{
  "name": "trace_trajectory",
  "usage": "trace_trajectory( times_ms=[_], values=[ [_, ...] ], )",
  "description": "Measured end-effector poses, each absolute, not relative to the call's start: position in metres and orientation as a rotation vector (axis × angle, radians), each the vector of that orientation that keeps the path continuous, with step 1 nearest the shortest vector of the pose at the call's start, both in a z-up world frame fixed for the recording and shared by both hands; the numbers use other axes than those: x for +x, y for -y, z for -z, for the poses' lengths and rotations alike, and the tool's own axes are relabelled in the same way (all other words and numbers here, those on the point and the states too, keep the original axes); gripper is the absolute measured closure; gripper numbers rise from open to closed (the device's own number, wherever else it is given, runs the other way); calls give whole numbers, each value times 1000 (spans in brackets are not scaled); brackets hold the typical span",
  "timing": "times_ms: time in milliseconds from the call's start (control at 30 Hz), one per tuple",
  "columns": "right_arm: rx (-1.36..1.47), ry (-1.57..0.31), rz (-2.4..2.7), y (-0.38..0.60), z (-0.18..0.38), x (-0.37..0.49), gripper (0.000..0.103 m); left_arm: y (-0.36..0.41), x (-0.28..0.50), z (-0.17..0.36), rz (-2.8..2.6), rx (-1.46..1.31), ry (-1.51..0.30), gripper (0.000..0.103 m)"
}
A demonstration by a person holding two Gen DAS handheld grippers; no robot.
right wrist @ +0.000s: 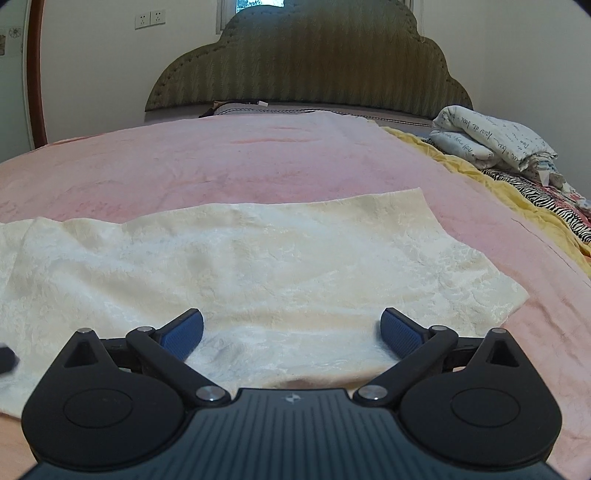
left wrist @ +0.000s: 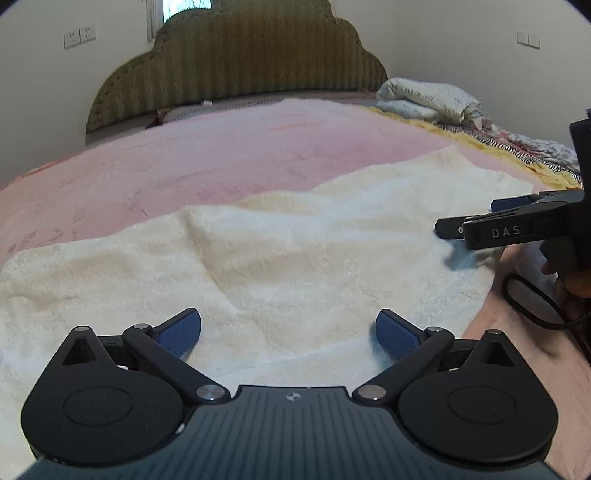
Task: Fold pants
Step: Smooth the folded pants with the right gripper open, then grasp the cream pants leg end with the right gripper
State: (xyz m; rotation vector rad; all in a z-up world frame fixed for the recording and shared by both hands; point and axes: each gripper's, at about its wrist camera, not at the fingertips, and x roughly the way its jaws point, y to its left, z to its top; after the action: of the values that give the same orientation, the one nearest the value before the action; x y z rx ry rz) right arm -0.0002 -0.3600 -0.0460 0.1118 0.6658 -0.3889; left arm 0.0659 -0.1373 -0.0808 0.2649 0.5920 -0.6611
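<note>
A wide bed (right wrist: 258,158) under a pink blanket (left wrist: 207,147) fills the room. At its far end an olive scalloped headboard (right wrist: 314,62) stands against pale walls (right wrist: 96,74) bearing sockets (right wrist: 149,18). A window (right wrist: 258,3) glows behind it. Folded bedding (right wrist: 495,142) lies on the right.

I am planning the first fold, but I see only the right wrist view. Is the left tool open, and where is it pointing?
Observer: The left tool is open and holds nothing. It points over the cream pants.
Operator: Does anything lie near the cloth edge on the right side?
Observer: Yes, a black cable loops on the pink blanket, just beside the right edge of the pants.
</note>
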Motion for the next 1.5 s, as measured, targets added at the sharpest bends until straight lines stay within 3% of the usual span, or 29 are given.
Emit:
trace_trajectory(
  times_ms=[500,600,700,967,1133,1500],
  values=[
    [123,-568,410,358,40,-16,0,141,66,85,690,241,-607,0],
    [99,-679,402,356,46,-2,0,141,67,85,689,245,-607,0],
    [120,-660,488,360,39,-7,0,140,68,85,693,237,-611,0],
    [775,-503,413,428,40,-82,0,139,69,85,695,233,-614,0],
    [993,-497,211,442,46,-90,0,139,69,85,695,233,-613,0],
    [933,-407,251,474,57,-45,0,139,68,85,695,231,-613,0]
  ],
)
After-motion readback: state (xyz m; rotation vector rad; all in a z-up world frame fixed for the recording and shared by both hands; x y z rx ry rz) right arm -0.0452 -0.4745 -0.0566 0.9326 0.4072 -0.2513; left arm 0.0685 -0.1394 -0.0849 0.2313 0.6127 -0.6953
